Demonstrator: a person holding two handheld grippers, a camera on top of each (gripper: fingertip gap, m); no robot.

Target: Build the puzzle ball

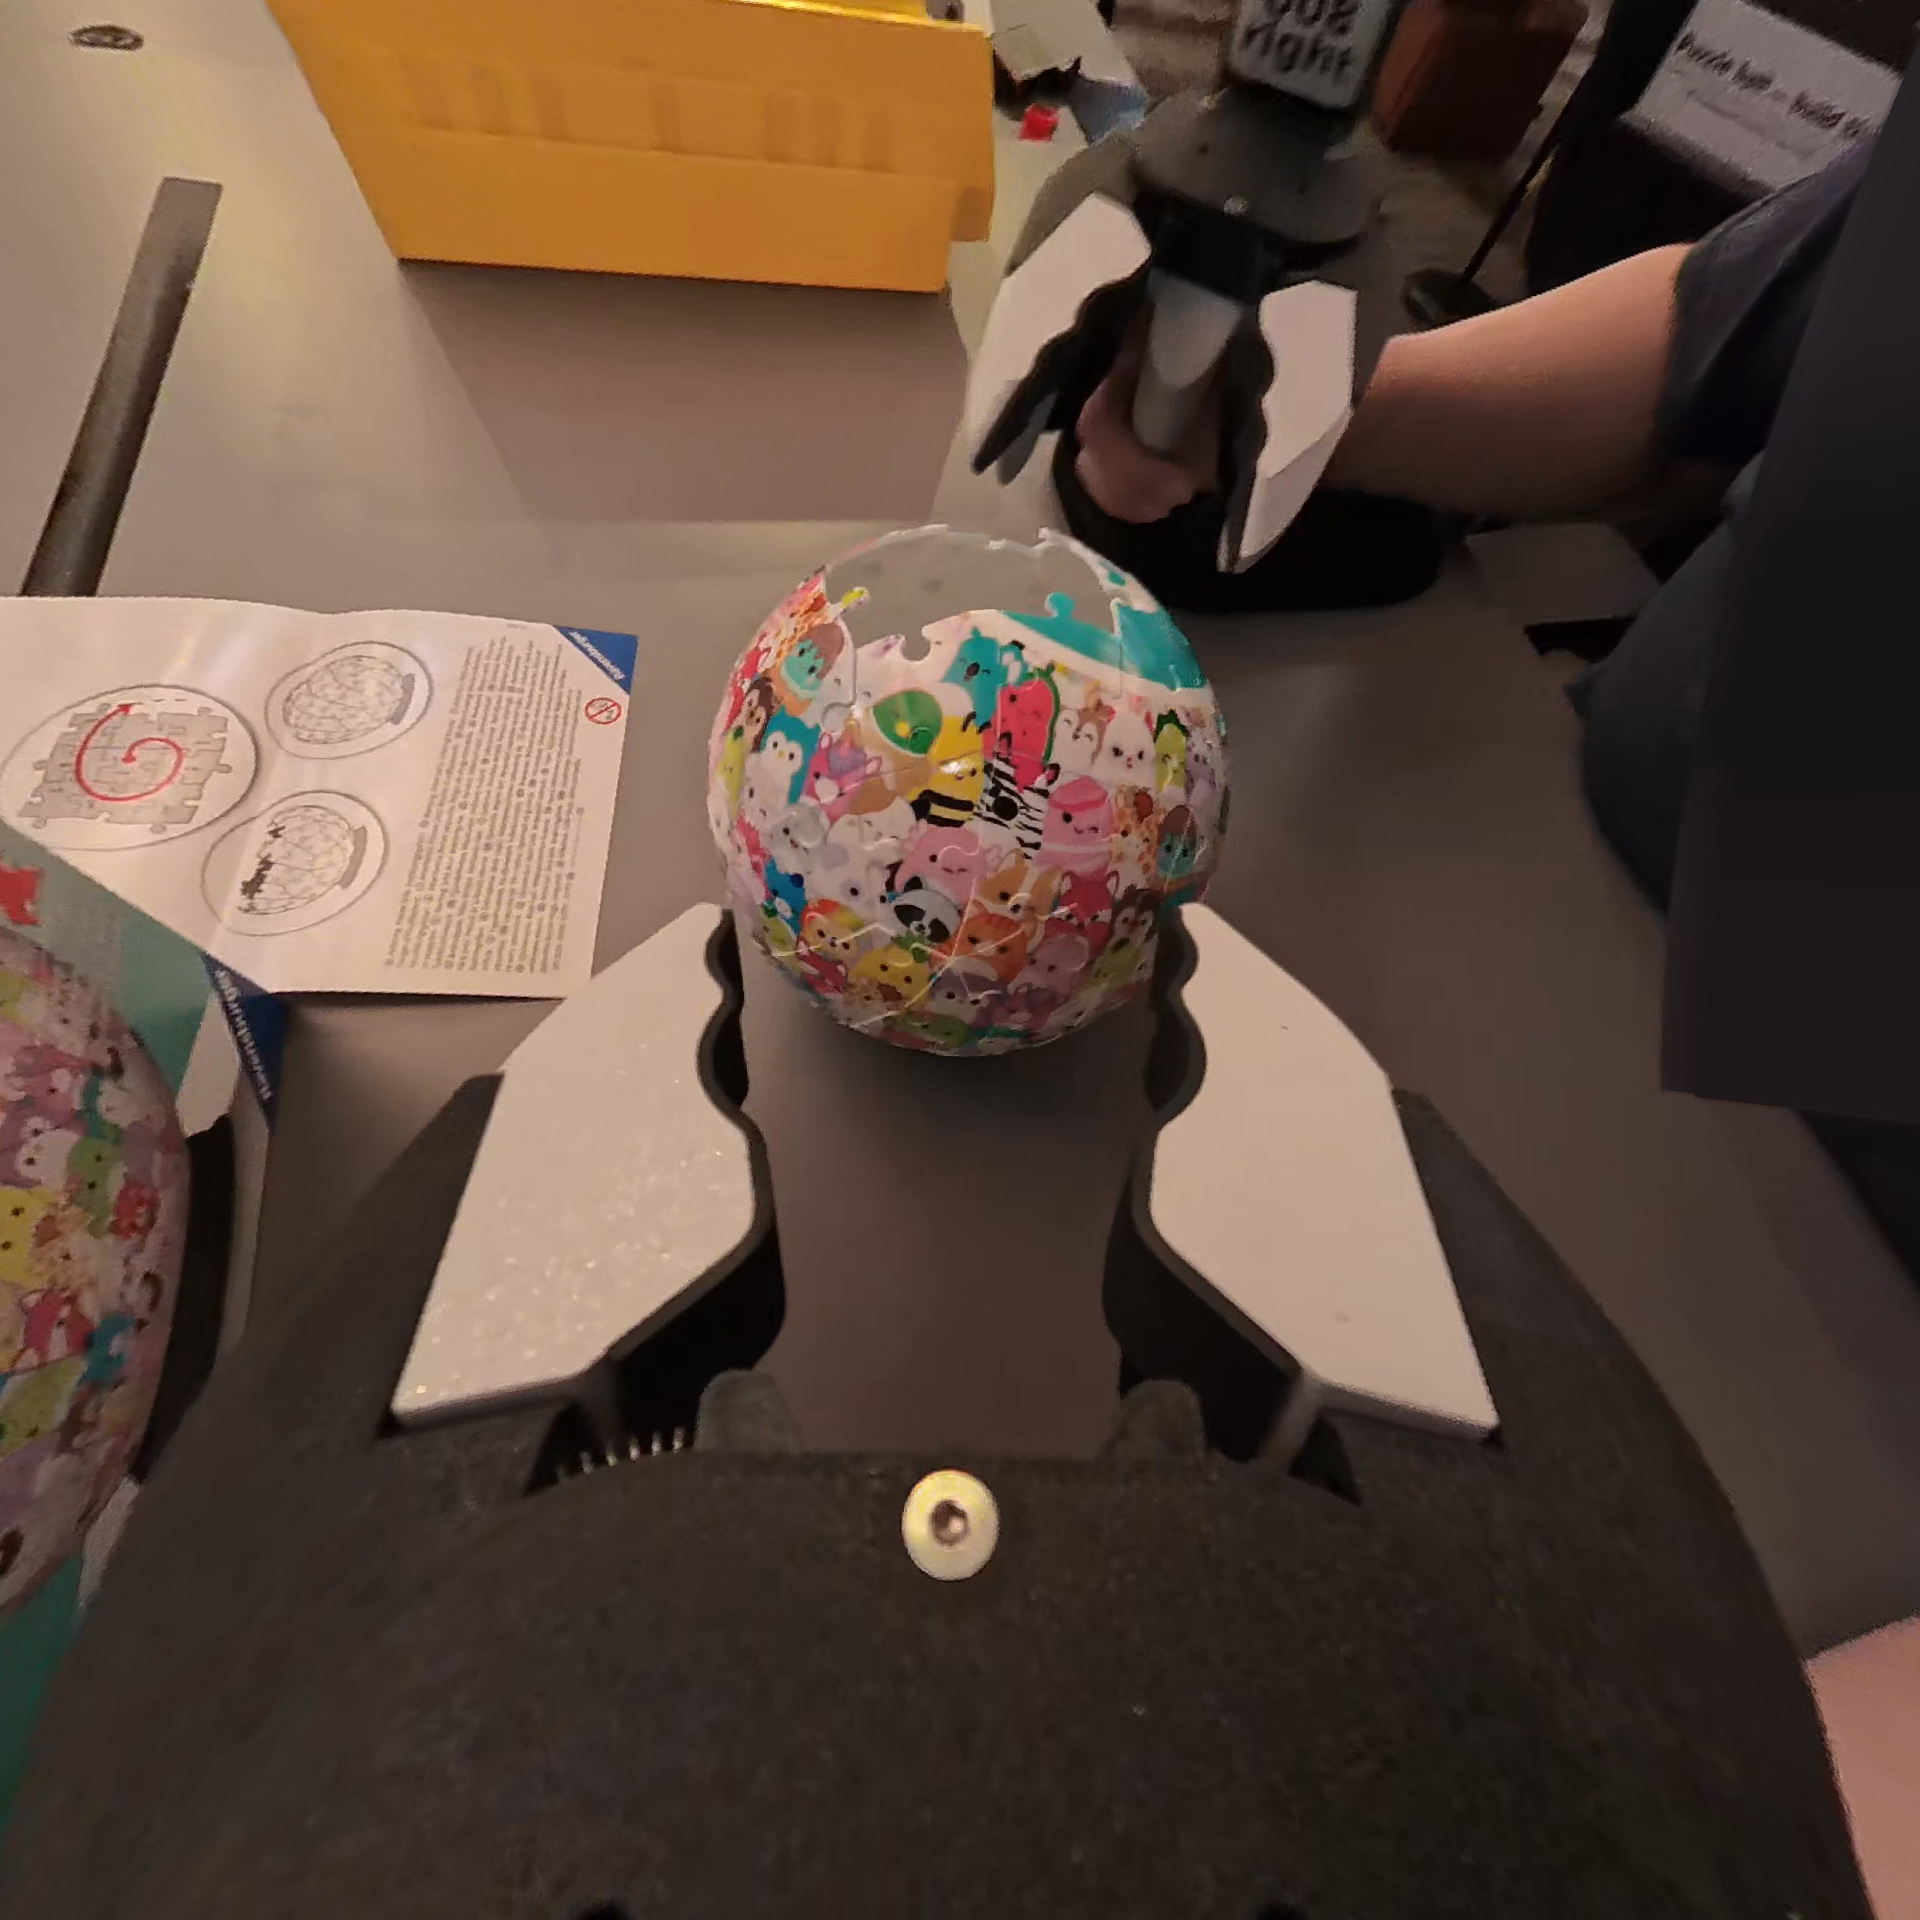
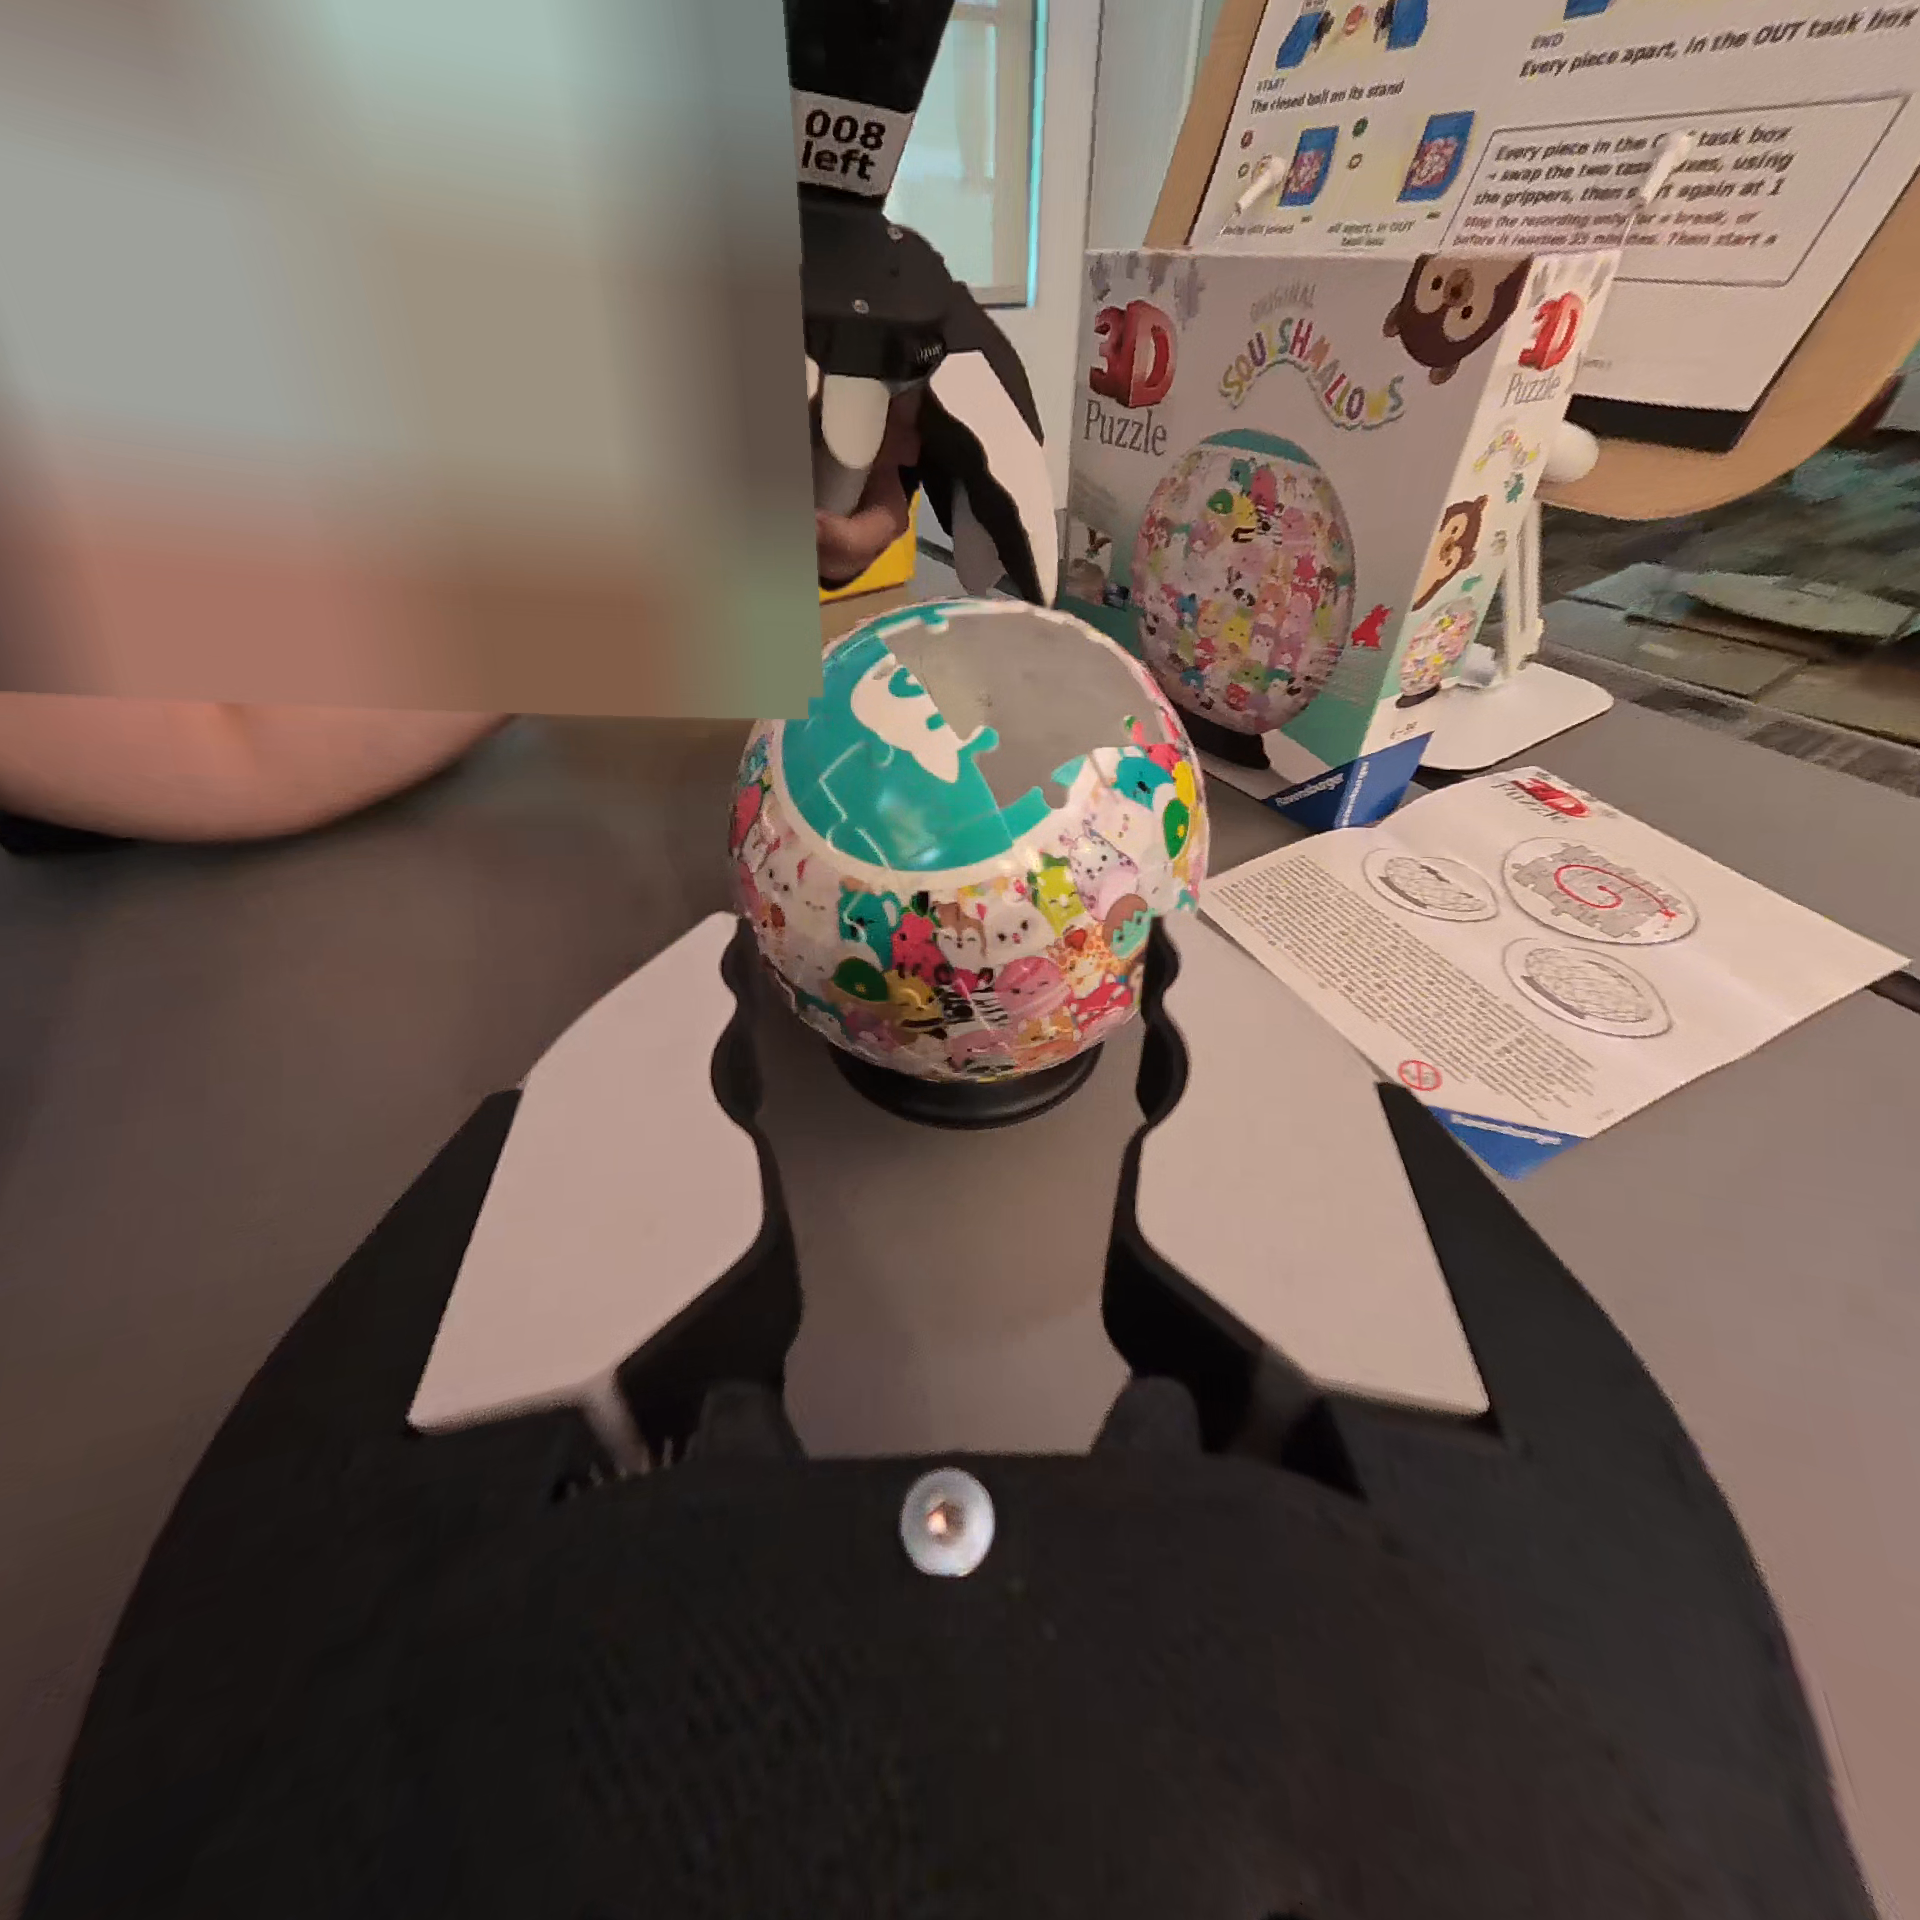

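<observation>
Grey tabletop (image 1: 1351, 935) carries the puzzle ball (image 1: 966, 790), gap at its top, on a black stand (image 2: 966, 1091) between the wide-spread, empty left gripper (image 1: 951, 935) and right gripper (image 2: 940, 956), apparently just clear of both, beside a leaflet (image 1: 312, 790) and puzzle box (image 2: 1278, 520).

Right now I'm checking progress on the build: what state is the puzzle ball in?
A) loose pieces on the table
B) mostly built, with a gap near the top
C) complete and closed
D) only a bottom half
B: the puzzle ball is round and colourful, on a black stand, with a jagged opening beside its teal cap.
</observation>
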